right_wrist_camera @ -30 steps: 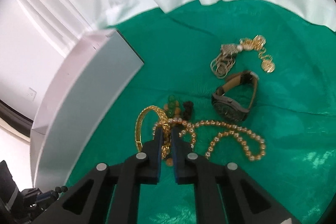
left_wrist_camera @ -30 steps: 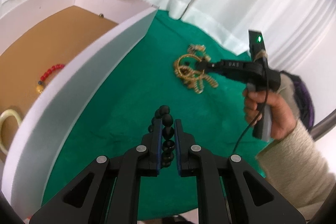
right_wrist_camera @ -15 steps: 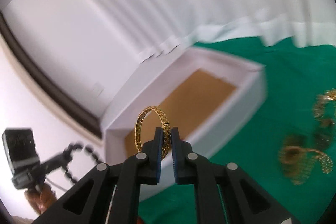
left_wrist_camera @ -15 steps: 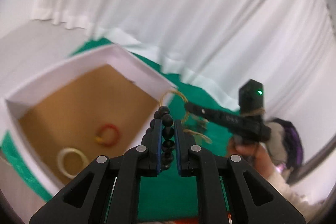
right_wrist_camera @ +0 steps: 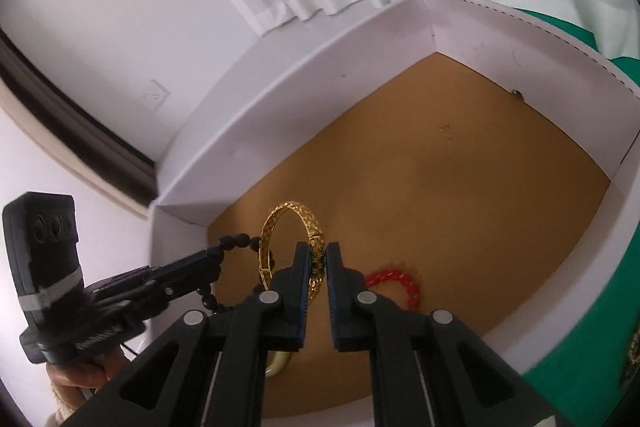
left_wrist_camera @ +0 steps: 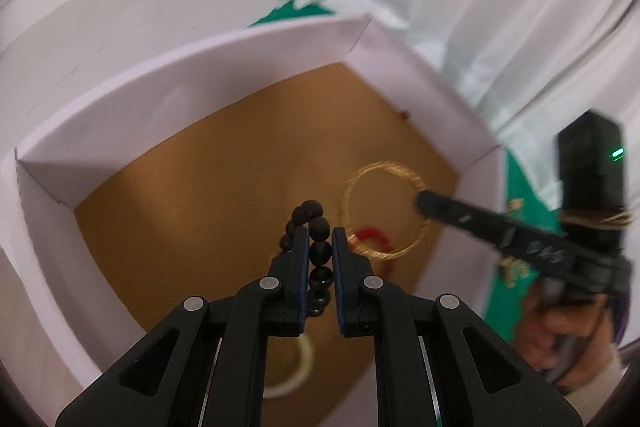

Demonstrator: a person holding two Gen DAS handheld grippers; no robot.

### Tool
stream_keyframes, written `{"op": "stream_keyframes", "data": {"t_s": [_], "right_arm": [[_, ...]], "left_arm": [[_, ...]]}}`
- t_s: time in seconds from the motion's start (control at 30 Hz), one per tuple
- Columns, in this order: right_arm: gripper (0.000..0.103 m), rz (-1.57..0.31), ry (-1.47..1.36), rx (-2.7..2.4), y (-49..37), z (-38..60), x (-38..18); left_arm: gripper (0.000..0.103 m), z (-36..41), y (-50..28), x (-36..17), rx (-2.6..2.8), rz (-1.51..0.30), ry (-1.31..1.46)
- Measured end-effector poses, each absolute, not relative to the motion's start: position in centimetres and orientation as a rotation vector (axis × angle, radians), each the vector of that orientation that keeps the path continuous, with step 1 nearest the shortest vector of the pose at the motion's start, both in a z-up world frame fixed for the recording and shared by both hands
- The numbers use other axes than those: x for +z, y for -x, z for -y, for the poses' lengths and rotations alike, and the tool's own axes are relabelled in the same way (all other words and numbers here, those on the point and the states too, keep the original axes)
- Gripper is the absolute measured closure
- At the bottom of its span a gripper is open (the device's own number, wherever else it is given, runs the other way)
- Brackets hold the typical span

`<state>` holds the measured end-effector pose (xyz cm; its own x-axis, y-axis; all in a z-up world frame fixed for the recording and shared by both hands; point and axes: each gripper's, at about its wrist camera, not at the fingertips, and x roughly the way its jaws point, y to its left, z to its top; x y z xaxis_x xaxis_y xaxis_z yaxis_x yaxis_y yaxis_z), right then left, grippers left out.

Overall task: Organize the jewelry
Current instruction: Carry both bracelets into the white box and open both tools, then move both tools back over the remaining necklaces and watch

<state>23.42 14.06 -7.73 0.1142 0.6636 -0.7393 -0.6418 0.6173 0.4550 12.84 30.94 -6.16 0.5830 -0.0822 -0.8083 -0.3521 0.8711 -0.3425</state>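
Black beads clamped in left gripper, gold bangle in right gripper, both angled down over box.

1. One white box with a brown floor.
2. Two grippers: left gripper, right gripper.
3. Four bracelets: black bead bracelet, gold bangle, red bead bracelet, pale bangle (mostly hidden).
4. One green cloth.
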Motion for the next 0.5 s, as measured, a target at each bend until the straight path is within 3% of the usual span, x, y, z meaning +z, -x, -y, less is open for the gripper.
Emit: {"op": "stream_keyframes", "data": {"t_s": [0.03,0.1,0.13,0.17,0.5], "right_arm": [[0.091,-1.096,-0.015,0.932,-23.6,-14.0,-7.8],[0.082,-1.082,0.006,0.890,-23.4,-13.2,-7.6],[0.056,-1.074,0.006,0.892,-23.0,-12.7,-7.3],[0.034,-1.057,-0.004,0.897,-22.7,-11.9,-6.8],[0.022,-0.844,0.035,0.804,-17.4,-1.9,-2.8]], "left_arm": [[0.089,-31.0,-12.9,-6.6,0.193,-0.963,0.489],[0.055,-30.9,-12.7,-6.9,0.217,-0.976,0.472],[0.025,-30.8,-12.5,-6.8,0.226,-0.971,0.465],[0.014,-30.6,-12.0,-6.5,0.250,-0.953,0.449],[0.008,-22.6,-8.0,-0.4,0.228,-0.800,0.297]]}}
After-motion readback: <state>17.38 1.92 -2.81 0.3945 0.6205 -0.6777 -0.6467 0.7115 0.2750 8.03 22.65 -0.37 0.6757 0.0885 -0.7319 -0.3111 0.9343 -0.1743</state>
